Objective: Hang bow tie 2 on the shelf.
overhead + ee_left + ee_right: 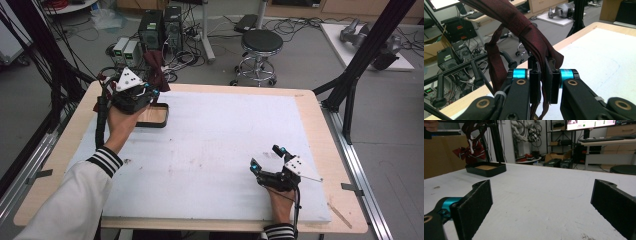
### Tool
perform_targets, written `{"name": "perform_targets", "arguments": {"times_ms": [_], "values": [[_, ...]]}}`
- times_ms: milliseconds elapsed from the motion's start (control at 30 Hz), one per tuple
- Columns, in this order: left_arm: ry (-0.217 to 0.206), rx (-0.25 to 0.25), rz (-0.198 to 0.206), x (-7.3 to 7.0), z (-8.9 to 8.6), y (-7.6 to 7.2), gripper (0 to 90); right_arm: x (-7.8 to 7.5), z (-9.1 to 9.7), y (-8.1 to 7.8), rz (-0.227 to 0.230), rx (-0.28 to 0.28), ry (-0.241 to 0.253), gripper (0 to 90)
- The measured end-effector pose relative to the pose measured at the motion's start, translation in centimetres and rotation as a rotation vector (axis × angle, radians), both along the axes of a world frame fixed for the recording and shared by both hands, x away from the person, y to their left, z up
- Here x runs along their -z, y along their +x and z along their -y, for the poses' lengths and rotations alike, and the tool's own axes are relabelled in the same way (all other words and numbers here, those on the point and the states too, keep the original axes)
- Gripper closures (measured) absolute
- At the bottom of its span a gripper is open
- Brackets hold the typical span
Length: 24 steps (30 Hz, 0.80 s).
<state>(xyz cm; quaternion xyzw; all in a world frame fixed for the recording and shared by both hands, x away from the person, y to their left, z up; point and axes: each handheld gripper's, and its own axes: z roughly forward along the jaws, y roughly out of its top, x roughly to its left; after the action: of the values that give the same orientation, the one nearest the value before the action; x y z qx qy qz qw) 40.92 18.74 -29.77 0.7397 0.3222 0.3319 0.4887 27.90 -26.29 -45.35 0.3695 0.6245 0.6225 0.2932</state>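
Observation:
A dark red bow tie (156,70) with a strap hangs in the air at the table's far left, and my left gripper (150,90) is shut on it. In the left gripper view the dark red cloth (529,30) passes between the closed jaws of the left gripper (543,75) and loops upward. Under it lies a shallow black tray (156,116) with a wooden floor. My right gripper (267,156) rests open near the front right of the white board, nothing between its jaws. From the right gripper (541,202), the bow tie (471,151) dangles above the tray (486,168).
A white board (215,145) covers most of the wooden table (320,130). Past the far edge stand a black stool (260,47) and computer towers (160,27) among cables. Black frame posts (360,60) rise at the right.

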Motion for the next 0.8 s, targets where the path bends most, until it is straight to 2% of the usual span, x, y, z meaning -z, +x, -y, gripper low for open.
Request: {"name": "perform_targets", "arguments": {"times_ms": [333,800], "values": [[-0.002,-0.006,-0.014,0.8,0.3,0.9,84.0,0.0,-0.1,-0.1,-0.013,0.0,0.005,3.0],[0.001,0.009,-0.038,1.6,1.0,1.6,84.0,0.0,0.0,0.0,-0.002,0.001,0.005,3.0]]}}
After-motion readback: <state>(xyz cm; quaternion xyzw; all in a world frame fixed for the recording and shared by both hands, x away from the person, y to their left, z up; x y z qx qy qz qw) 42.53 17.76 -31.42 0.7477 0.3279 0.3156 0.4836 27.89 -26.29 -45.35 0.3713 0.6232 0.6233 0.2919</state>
